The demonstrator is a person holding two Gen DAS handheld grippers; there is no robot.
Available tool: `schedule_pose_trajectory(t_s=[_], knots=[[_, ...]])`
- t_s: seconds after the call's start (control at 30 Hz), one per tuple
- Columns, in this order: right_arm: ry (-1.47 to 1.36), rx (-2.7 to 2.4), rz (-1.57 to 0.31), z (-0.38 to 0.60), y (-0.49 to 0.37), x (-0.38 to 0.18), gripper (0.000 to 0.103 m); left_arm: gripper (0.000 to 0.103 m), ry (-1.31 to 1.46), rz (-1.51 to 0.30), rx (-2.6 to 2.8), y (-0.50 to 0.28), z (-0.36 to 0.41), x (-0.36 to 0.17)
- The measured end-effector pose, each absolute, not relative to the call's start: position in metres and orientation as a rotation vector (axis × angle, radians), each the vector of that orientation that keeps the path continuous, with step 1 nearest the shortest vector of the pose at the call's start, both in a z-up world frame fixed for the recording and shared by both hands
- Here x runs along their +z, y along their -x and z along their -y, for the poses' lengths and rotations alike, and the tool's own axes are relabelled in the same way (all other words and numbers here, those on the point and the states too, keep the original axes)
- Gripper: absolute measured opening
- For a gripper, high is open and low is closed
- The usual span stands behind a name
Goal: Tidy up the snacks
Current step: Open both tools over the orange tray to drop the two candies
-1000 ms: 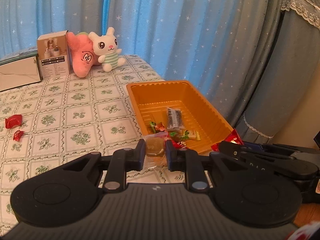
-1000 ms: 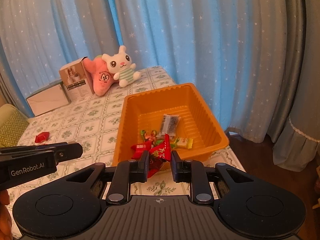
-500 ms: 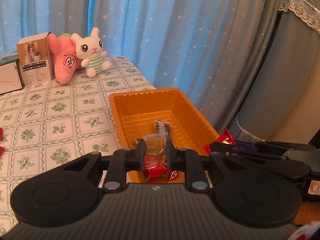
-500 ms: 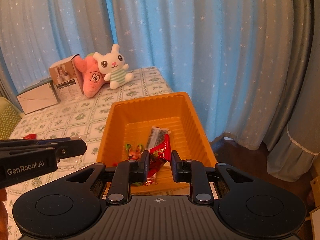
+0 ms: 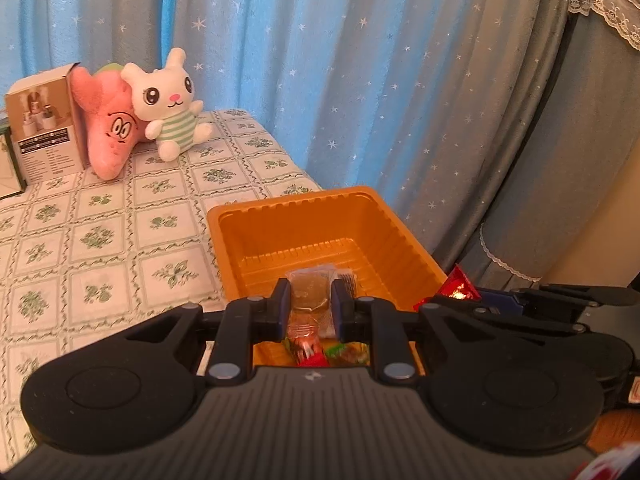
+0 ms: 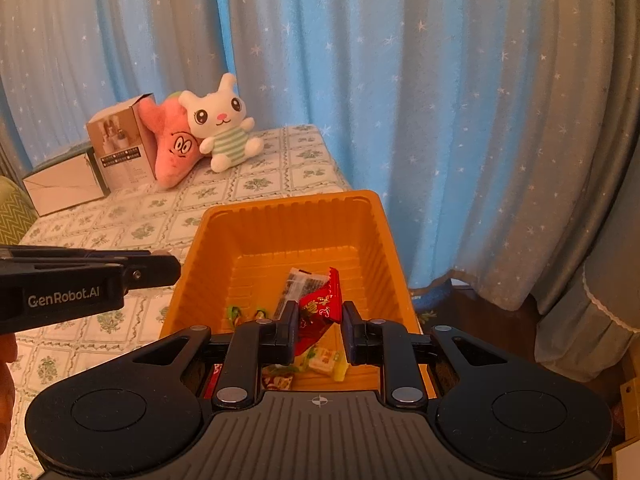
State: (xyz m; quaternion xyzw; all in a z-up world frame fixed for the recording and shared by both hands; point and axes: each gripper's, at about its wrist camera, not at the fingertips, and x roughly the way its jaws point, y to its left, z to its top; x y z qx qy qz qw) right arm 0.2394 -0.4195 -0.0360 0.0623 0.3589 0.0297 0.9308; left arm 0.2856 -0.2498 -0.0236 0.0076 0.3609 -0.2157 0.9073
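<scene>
**Both claws hold snacks above the orange tray**

The left gripper (image 5: 309, 304) is clamped on a clear-wrapped brown snack (image 5: 309, 297), its two fingers pressing the packet from either side. Directly beneath it, loose sweets in red and green wrappers (image 5: 316, 350) lie on the near floor of the orange tray (image 5: 280, 216). To this claw's right, the right gripper (image 5: 472, 300) shows side-on, with a corner of shiny red foil poking up from its tip.

In the right wrist view, the right gripper (image 6: 320, 320) has a red foil packet (image 6: 320, 312) between its fingers; the packet leans against the left finger, while a visible gap separates it from the right finger, so whether the grip is firm cannot be told. Below this claw, small wrapped candies (image 6: 324, 360) sit on the tray floor near the front wall. Just ahead of the fingertips a dark striped packet (image 6: 298, 286) lies flat in the tray, and green-wrapped sweets (image 6: 244, 314) rest slightly left of it. The left gripper's black body (image 6: 80, 284) reaches in from the left, level with the tray's left rim.

Beyond the tray, the table with its green floral checked cloth (image 6: 256, 184) stretches away. At its far end, ahead and to the left of both claws, a white plush rabbit (image 6: 222, 124) leans against a pink plush star (image 6: 174, 148), with a brown cardboard box (image 6: 118, 140) touching the star's other side. A starred blue curtain (image 6: 360, 80) hangs behind.
</scene>
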Motion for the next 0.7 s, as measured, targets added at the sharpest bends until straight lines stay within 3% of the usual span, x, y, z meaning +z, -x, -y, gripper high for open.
schedule_pose_trajectory(t_s=[0.3, 0.43, 0.7], knots=[[-0.115, 0.063, -0.76, 0.426, -0.266, -0.05, 0.023, 0.02, -0.037, -0.749, -0.43, -0.319, 0.264, -0.04], [-0.117, 0.06, -0.769, 0.427, -0.27, -0.055, 0.023, 0.036, -0.008, -0.755, -0.428, -0.331, 0.261, -0.044], [-0.129, 0.065, -0.78, 0.426, -0.269, -0.06, 0.023, 0.035, 0.021, -0.753, -0.393, -0.314, 0.231, -0.044]])
